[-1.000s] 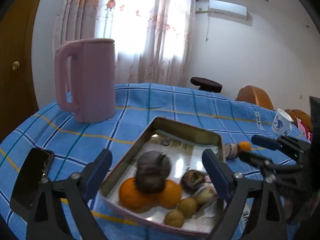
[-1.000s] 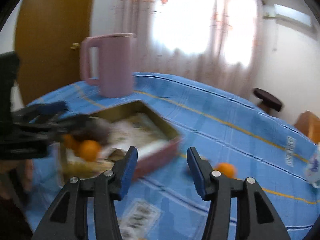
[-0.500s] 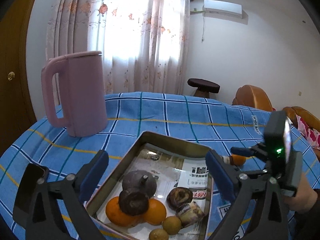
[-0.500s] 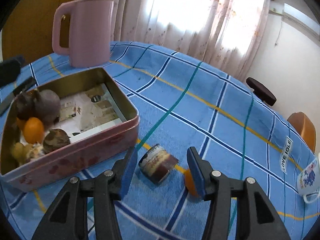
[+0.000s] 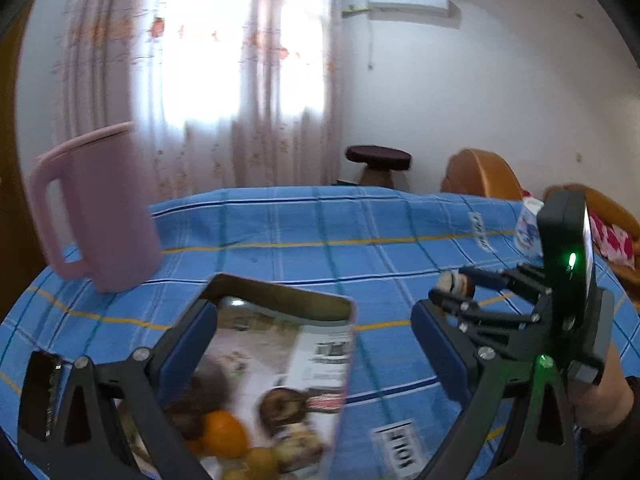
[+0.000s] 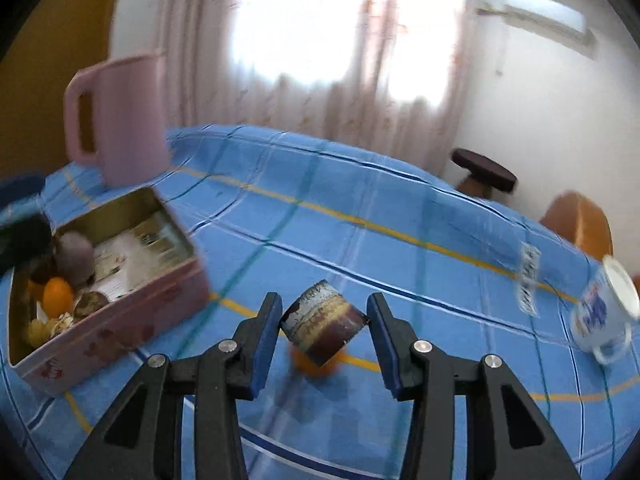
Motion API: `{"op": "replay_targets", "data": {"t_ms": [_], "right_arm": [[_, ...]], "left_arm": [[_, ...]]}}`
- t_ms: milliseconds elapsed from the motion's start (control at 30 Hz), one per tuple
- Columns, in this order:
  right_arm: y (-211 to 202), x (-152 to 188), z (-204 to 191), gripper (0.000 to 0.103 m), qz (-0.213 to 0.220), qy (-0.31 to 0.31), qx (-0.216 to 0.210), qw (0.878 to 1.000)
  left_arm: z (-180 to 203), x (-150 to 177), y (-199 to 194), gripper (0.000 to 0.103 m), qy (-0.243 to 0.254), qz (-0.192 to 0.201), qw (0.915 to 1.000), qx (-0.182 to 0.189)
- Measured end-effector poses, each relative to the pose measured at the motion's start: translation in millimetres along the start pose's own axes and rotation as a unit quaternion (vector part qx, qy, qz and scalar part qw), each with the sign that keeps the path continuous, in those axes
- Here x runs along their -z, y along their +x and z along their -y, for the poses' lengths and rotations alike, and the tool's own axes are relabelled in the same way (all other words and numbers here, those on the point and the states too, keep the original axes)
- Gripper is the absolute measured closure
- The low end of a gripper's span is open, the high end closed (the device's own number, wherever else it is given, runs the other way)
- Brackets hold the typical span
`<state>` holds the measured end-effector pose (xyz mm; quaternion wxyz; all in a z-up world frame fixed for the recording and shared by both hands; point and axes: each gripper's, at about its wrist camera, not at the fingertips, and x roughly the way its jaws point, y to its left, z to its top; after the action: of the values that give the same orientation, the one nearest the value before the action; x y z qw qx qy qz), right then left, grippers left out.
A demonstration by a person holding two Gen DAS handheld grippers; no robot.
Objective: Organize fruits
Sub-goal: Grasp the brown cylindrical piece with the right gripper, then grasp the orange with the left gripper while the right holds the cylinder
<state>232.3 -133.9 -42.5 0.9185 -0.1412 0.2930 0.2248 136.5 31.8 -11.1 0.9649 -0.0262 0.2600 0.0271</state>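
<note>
A pink tin box [image 5: 280, 292] lined with paper holds oranges [image 5: 224, 434], dark round fruits and small brownish ones. My left gripper [image 5: 314, 316] hangs wide open over the box's near end with nothing between its fingers. A small brown and cream can [image 6: 324, 320] sits tilted between the blue pads of my right gripper [image 6: 324, 308]. The jaws are closing, and both pads touch its sides. A loose orange [image 6: 316, 366] shows just below the can on the blue checked cloth. The left wrist view shows the right gripper [image 5: 452, 292] with the can [image 5: 456, 284] at its tips, right of the box [image 6: 120, 328].
A tall pink pitcher [image 5: 96, 212] stands behind the box at the left. A white and blue mug [image 6: 600, 316] lies tipped near the table's right edge. A dark phone [image 5: 40, 392] rests at the near left. A stool [image 5: 378, 158] and an orange chair [image 5: 480, 172] stand beyond the table.
My right gripper moved forward around the can, which lay ahead of its tips before, and narrowed onto it. The left gripper drew back and up from the box and opened slightly wider.
</note>
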Motion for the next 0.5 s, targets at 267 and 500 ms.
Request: {"op": "replay_targets", "data": {"t_ms": [267, 500], "right_arm": [[-5.4, 20.9, 69.2, 0.057, -0.009, 0.089, 0.034, 0.995], [-17.6, 32.9, 91.1, 0.057, 0.007, 0.125, 0.024, 0.992]], "left_arm": [[60.5, -1.0, 52.9, 0.003, 0.024, -0.061, 0.9973, 0.034], [100.4, 0.3, 95.9, 0.008, 0.047, -0.101, 0.9927, 0.045]]}}
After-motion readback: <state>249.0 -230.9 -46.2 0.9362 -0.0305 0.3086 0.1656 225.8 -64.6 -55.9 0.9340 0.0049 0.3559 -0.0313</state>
